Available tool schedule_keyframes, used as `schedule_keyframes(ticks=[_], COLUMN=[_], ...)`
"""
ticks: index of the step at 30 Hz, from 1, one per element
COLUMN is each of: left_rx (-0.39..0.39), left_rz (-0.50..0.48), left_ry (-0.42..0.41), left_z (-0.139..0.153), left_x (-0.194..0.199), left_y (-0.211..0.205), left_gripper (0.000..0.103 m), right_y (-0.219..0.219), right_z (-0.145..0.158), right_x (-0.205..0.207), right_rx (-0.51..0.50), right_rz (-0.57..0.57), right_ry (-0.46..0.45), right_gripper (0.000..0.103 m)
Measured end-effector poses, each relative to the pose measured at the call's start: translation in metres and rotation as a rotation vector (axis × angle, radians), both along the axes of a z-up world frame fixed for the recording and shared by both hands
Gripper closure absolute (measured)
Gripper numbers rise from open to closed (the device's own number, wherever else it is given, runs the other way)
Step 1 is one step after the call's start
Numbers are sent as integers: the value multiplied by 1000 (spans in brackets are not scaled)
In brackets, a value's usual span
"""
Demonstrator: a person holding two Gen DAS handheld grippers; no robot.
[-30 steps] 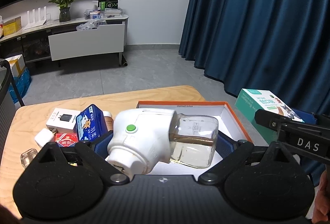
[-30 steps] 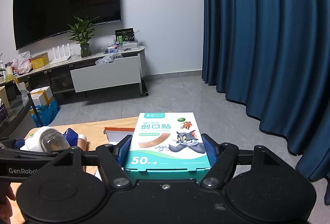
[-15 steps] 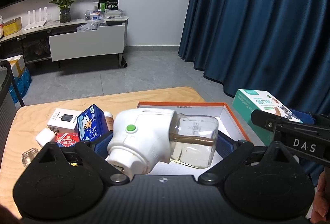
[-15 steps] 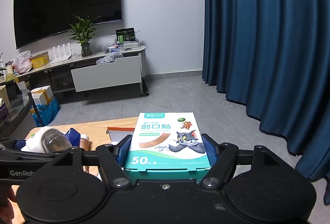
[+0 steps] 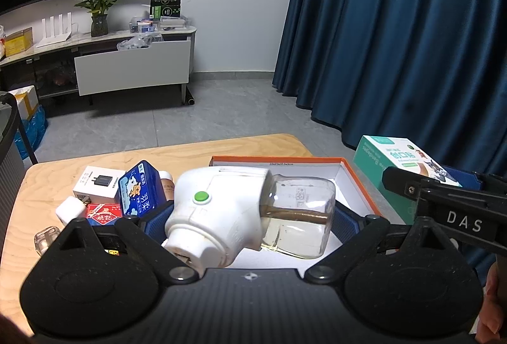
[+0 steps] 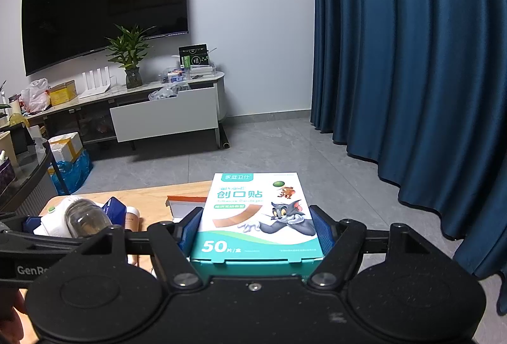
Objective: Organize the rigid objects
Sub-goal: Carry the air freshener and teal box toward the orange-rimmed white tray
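My left gripper point(image 5: 250, 214) is shut on a white plug-in vaporizer with a clear liquid bottle point(image 5: 247, 211), held above the open orange-rimmed white box point(image 5: 355, 173) on the wooden table. My right gripper point(image 6: 256, 225) is shut on a teal bandage box with a cartoon cat point(image 6: 256, 211), held in the air at the table's right edge; the box also shows in the left wrist view point(image 5: 399, 163). The vaporizer shows at the left of the right wrist view point(image 6: 76, 217).
On the table's left lie a white charger box point(image 5: 98, 185), a blue tin point(image 5: 141, 188), a red card pack point(image 5: 103, 214), a white adapter point(image 5: 68, 209) and a small clear case point(image 5: 47, 238). Blue curtains point(image 5: 396, 27) hang to the right.
The right gripper with the bandage box has drifted slightly left, towards the orange-rimmed box. The left gripper holds the vaporizer still.
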State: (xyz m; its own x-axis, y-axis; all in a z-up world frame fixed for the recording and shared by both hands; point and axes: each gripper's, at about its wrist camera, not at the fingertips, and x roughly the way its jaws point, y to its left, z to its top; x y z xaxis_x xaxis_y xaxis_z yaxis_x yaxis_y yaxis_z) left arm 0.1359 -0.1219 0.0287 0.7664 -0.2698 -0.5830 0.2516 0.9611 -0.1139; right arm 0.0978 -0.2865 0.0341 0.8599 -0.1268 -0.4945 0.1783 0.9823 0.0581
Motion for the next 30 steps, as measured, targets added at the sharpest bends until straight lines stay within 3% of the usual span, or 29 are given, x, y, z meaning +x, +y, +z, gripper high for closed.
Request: schedule_keyframes(ticks=[30], left_rx=[-1], left_rz=[5], left_ry=[11], left_z=[-3], left_x=[2], left_y=[1], left_gripper=[3], right_y=[0], right_z=[-5], right_x=[-1], right_rx=[3], right_rz=[1], right_ry=[13], right_gripper=[19])
